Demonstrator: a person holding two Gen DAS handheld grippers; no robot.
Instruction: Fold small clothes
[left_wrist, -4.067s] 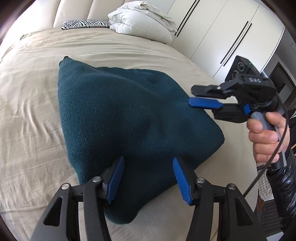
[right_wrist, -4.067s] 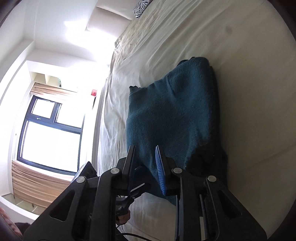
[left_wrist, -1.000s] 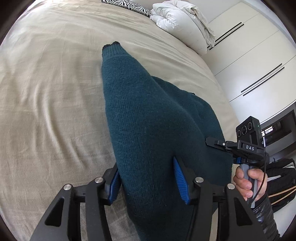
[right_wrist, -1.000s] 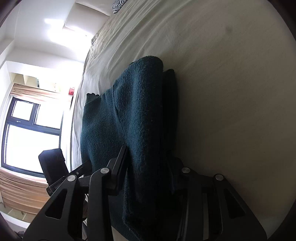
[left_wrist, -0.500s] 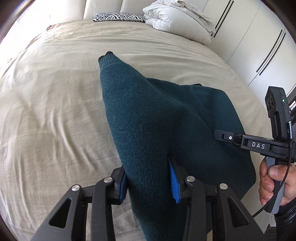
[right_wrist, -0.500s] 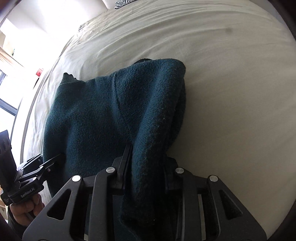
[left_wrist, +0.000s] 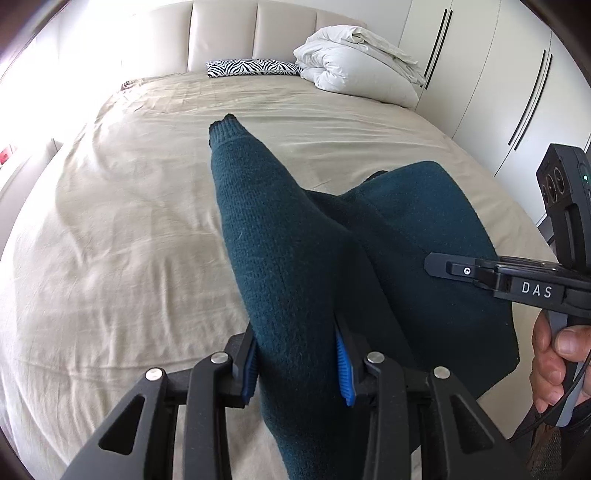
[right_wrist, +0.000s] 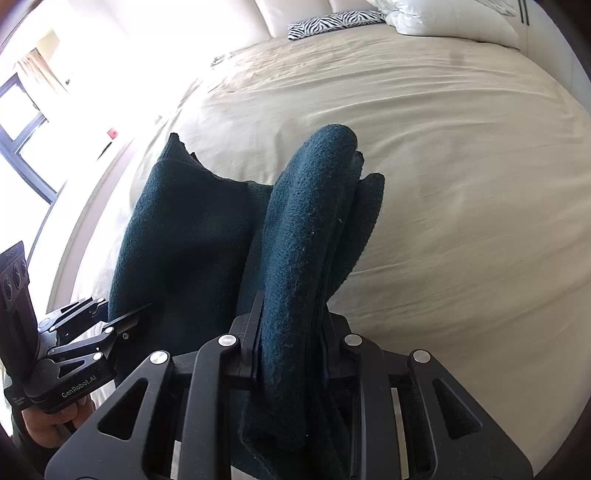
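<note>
Both grippers — left gripper (left_wrist: 297, 363), right gripper (right_wrist: 290, 354) — clamp the teal sweater (left_wrist: 295, 240).

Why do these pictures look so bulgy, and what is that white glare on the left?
Left wrist view: the fisheye lens curves the bed and wardrobe doors, with dark corners; daylight washes out the headboard's left side. Right wrist view: the window is blown out to white, and the dark teal sweater is in shadow near the jaws.

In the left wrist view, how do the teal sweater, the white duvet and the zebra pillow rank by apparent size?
1. teal sweater, though it is nearest the camera
2. white duvet
3. zebra pillow
</note>
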